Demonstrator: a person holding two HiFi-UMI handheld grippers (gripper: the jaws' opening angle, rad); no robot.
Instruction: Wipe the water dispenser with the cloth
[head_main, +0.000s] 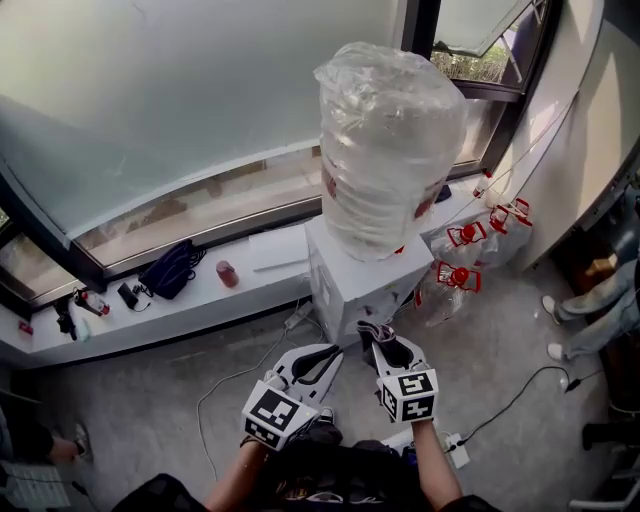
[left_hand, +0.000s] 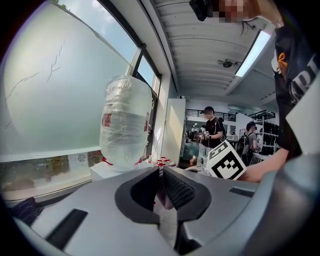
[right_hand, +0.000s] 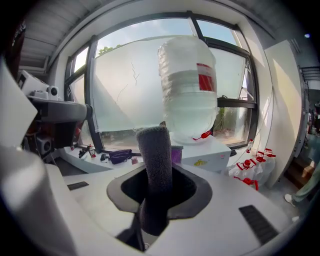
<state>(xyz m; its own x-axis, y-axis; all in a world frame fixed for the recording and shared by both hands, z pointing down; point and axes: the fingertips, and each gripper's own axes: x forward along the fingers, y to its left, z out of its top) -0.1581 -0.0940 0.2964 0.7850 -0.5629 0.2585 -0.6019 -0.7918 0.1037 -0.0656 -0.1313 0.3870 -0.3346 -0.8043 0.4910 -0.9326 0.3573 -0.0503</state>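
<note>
Right gripper (head_main: 385, 346) tight on grey cloth (right_hand: 154, 155), dispenser bottle (head_main: 390, 150) seemingly empty.

Floor (head_main: 150, 425) w/ dispenser (head_main: 352, 282), jugs (head_main: 462, 256), cable (head_main: 228, 386)

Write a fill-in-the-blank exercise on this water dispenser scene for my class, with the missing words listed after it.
1. The right gripper is shut on the cloth, whose colour is ____.
2. The left gripper has its jaws together and holds ____.
3. On top of the water dispenser stands a large bottle wrapped in clear ____.

Missing words: grey; nothing; plastic.
</note>
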